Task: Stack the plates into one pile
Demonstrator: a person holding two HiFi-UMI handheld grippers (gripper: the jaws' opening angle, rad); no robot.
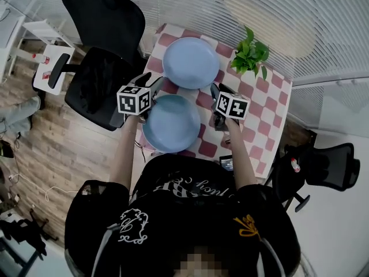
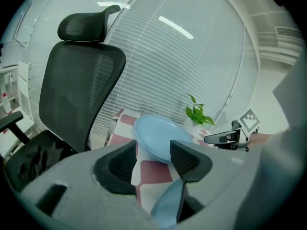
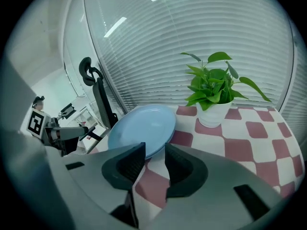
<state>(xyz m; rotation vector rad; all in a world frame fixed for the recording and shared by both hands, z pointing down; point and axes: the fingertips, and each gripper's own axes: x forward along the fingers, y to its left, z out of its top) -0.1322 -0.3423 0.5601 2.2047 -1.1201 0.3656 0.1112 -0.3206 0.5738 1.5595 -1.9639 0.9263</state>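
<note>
Two light blue plates lie on the red and white checked table (image 1: 260, 109). The far plate (image 1: 190, 62) (image 2: 156, 135) (image 3: 141, 128) sits toward the back. The near plate (image 1: 171, 123) sits at the front edge. My left gripper (image 1: 151, 81) (image 2: 153, 155) hovers at the near plate's left rim, its jaws open. That plate's rim (image 2: 168, 207) shows low in the gap, and the pads are not pressing on it. My right gripper (image 1: 218, 91) (image 3: 154, 155) hangs at the same plate's right side, also open, with only table and the far plate seen between its jaws.
A potted green plant (image 1: 251, 53) (image 3: 213, 87) stands at the table's back right. A black mesh office chair (image 1: 101, 68) (image 2: 76, 95) is close by the table's left side, and another chair (image 1: 328, 163) is at the right. Window blinds run behind the table.
</note>
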